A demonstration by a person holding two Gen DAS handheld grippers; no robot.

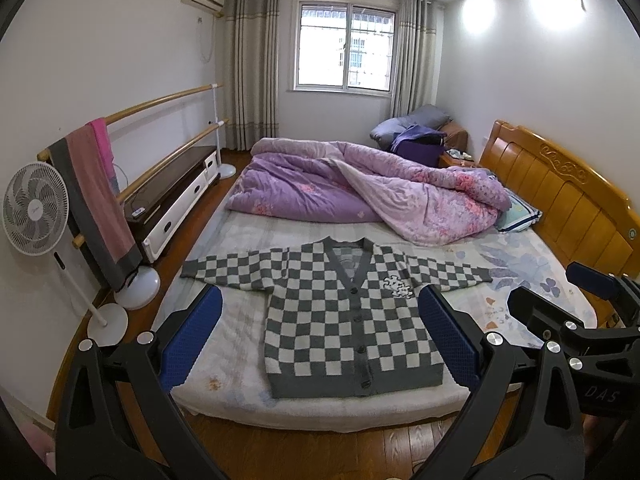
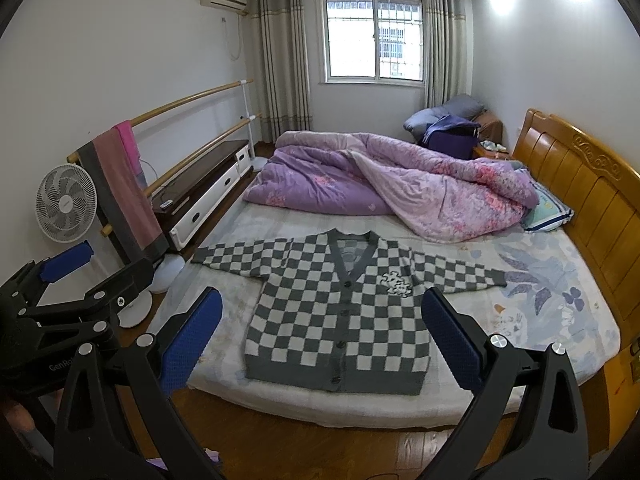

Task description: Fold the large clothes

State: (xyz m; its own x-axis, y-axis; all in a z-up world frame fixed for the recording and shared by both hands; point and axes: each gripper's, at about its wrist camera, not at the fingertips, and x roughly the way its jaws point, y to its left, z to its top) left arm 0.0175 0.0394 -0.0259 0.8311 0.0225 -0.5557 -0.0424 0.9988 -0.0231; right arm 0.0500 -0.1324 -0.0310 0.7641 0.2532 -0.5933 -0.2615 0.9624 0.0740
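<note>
Both grippers hang spread wide, holding nothing, above the floor before the bed: left gripper (image 1: 320, 336), right gripper (image 2: 322, 338). The checkered cardigan (image 1: 344, 316) lies flat, sleeves outspread, hem near the mattress edge (image 1: 320, 412); beyond, bare sheet, then a purple quilt (image 1: 360, 192).

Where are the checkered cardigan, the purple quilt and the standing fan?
checkered cardigan (image 1: 344, 320): left wrist view, front panel.
purple quilt (image 1: 304, 192): left wrist view, top side.
standing fan (image 2: 66, 203): right wrist view, grille.

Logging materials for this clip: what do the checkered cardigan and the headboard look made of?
Checkered cardigan: looks like soft knit yarn, matte, with ribbed edging and a buttoned front; fibre type unclear. Headboard: appears to be wood with a glossy orange-brown varnish, panelled and carved on top.
</note>
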